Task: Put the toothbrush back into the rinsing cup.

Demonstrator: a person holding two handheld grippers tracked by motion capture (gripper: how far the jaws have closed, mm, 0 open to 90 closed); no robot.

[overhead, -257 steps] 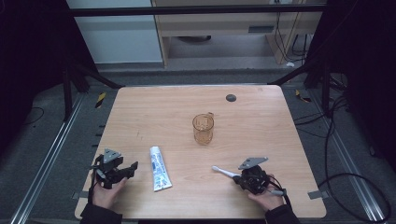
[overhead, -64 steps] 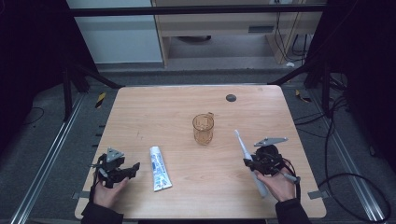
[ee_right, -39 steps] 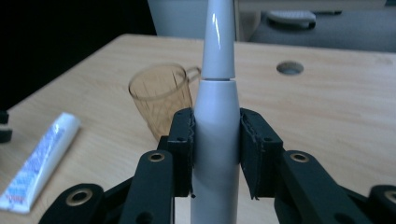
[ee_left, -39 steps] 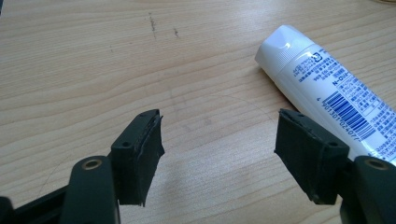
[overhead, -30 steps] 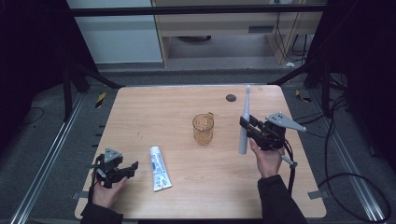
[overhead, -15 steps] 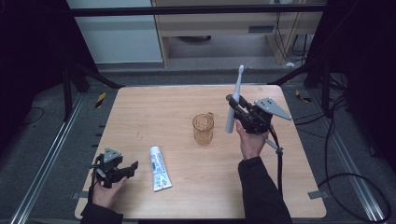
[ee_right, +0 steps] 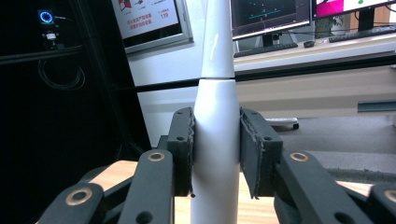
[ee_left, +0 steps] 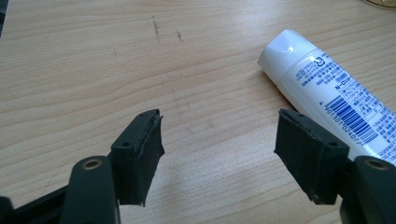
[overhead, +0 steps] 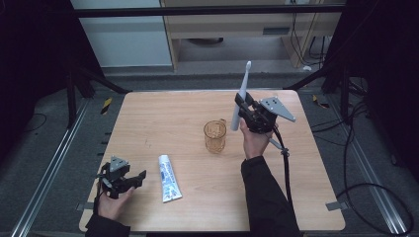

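Note:
My right gripper [overhead: 243,106] is shut on a white electric toothbrush [overhead: 240,96] and holds it upright in the air, brush head up, just right of the amber glass mug [overhead: 215,137] at mid-table. In the right gripper view both pads clamp the toothbrush handle [ee_right: 216,135]. A white toothpaste tube [overhead: 168,178] lies flat near the front left. My left gripper [overhead: 129,179] rests on the table left of the tube, open, with bare wood between its jaws; the left gripper view has the tube's cap end [ee_left: 322,77] beyond the right jaw.
The wooden table [overhead: 163,113] stands on a dark floor with cables at the right. A cable trails from the right gripper down along the sleeve. Shelving and monitors stand beyond the far edge.
The right hand has carried the toothbrush from the right of the table up and leftward toward the mug, turning it upright. The left gripper has stayed put.

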